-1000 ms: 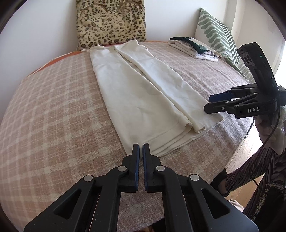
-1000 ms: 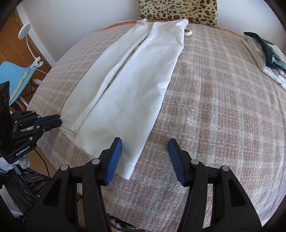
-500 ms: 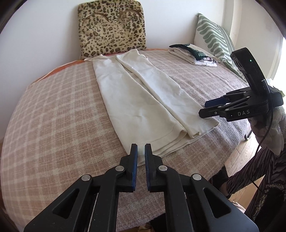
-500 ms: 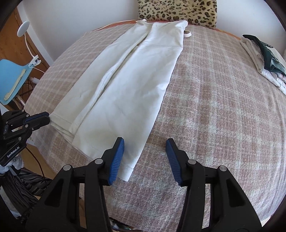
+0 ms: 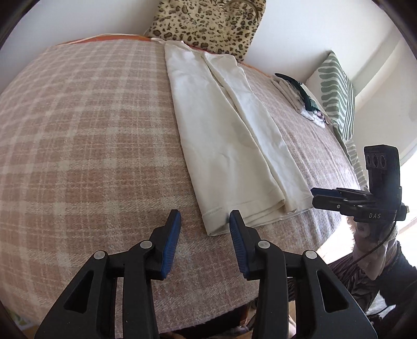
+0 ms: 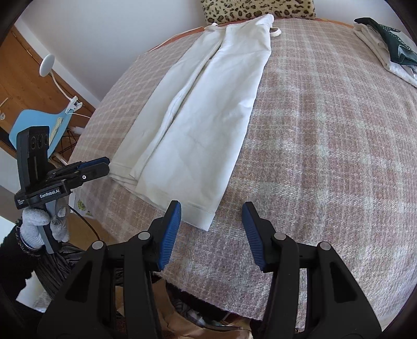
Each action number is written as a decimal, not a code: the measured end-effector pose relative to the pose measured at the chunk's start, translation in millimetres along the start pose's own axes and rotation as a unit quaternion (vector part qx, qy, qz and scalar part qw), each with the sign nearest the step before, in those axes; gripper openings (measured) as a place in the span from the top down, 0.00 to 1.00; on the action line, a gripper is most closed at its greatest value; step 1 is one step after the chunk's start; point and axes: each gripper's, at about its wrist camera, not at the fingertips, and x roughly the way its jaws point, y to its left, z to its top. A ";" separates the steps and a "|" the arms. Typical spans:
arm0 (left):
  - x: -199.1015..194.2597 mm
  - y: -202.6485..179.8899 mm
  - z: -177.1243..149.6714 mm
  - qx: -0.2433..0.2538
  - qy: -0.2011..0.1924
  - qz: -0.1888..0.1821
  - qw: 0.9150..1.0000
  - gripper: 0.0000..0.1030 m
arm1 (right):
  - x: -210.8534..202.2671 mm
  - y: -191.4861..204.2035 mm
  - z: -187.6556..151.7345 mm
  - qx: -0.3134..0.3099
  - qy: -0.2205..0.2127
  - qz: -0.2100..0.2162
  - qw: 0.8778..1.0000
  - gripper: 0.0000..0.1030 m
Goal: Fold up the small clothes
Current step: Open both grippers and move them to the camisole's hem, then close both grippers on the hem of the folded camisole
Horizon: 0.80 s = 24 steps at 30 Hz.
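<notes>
the far waistband end of our cream trousers point(image 5: 229, 135) runs up against the leopard-print cushion point(image 5: 208, 23), and we cannot make out its details there; a small loop pokes out at that end in the right wrist view. the cushion itself is cut off by the top of both views. the stack of folded clothes point(image 5: 302, 101) near the striped pillow point(image 5: 338, 96) is too small to sort into pieces; we see only pale fabric with something dark green on top.

the trousers lie flat and lengthwise on the bed, folded leg over leg, smooth matte cotton with a stitched hem at the near end. the blanket point(image 5: 91, 130) beneath them is a coarse woven plaid in dusty pink and off-white.

our left gripper point(image 5: 205, 221) hovers over the blanket with its ribbed blue pads spread apart, the near hem corner just beyond and between them, gripping nothing. our right gripper point(image 6: 211, 217) is likewise wide apart and bare, its left pad just in front of the other hem corner. whether either pad touches the cloth we cannot tell.

in the right wrist view a blue chair point(image 6: 39, 125) and a white clip lamp point(image 6: 52, 70) stand off the bed's edge, beyond our gloved left hand point(image 6: 39, 226).
</notes>
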 end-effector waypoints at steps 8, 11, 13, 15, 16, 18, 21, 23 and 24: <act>9.8 -3.0 1.3 -0.006 0.018 -0.031 0.999 0.92 | 4.6 -11.5 0.4 0.024 -0.003 0.032 0.999 0.79; 8.0 0.5 1.6 -0.013 0.016 -0.039 0.999 0.95 | 8.3 -19.9 0.6 0.052 0.006 0.065 0.997 0.89; 5.6 0.9 2.3 -0.013 0.013 -0.044 0.999 0.96 | 8.2 -26.4 0.9 0.069 0.007 0.078 0.995 0.90; 0.3 0.5 2.7 -0.016 0.006 -0.051 0.999 0.96 | 7.4 -32.5 1.0 0.089 0.006 0.096 0.991 0.91; -2.3 0.2 3.6 -0.018 0.002 -0.056 0.998 0.96 | 7.3 -34.9 1.8 0.099 0.006 0.105 0.989 0.91; -7.6 0.2 6.5 -0.017 -0.006 -0.063 0.998 0.96 | 5.2 -38.8 4.1 0.112 0.001 0.121 0.986 0.92; -12.7 -2.4 10.9 -0.015 -0.014 -0.072 0.997 0.96 | -3.0 -37.4 10.8 0.113 -0.014 0.133 0.985 0.92; -14.4 -5.0 15.5 -0.015 -0.019 -0.078 0.997 0.96 | -7.3 -31.8 17.3 0.112 -0.025 0.138 0.984 0.92; -15.3 -5.3 17.6 -0.016 -0.021 -0.081 0.996 0.96 | -10.3 -30.7 20.2 0.111 -0.030 0.142 0.983 0.92</act>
